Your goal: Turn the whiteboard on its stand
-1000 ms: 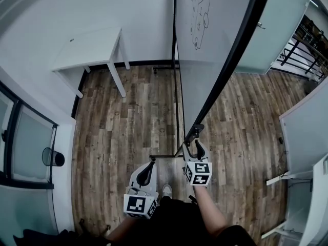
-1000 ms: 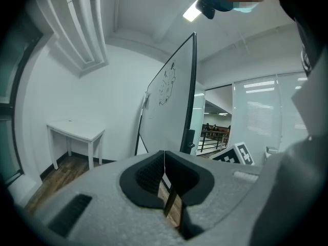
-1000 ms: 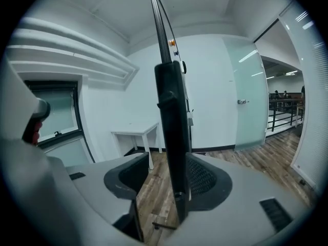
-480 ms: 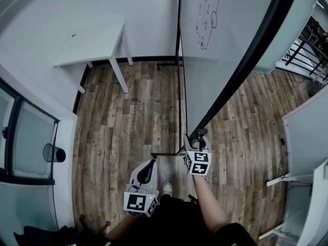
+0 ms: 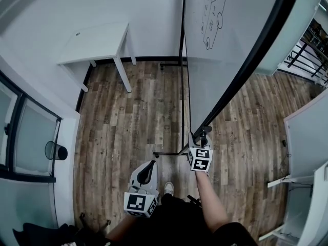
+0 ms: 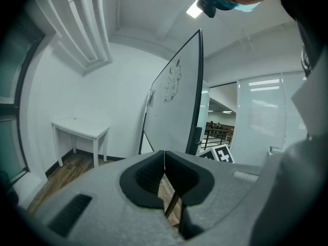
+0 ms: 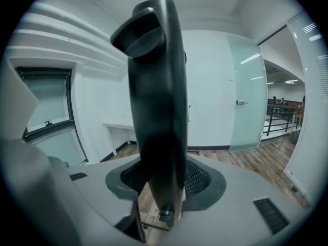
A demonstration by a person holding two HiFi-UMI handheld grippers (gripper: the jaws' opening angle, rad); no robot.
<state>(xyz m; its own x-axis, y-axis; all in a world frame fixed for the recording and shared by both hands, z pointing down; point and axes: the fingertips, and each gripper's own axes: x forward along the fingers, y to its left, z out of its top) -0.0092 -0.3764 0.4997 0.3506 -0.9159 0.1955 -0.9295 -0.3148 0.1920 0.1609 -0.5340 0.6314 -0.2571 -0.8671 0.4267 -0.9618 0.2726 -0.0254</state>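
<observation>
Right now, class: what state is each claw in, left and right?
Left claw: closed, holding nothing.
Right claw: has just been closing, now clamped on the whiteboard frame.

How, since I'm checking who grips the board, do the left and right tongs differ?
The left tongs are shut and empty; the right tongs, just now closing, grip the whiteboard frame. The left tongs hang back, clear of the board; the right tongs reach its lower corner. Both carry marker cubes.
</observation>
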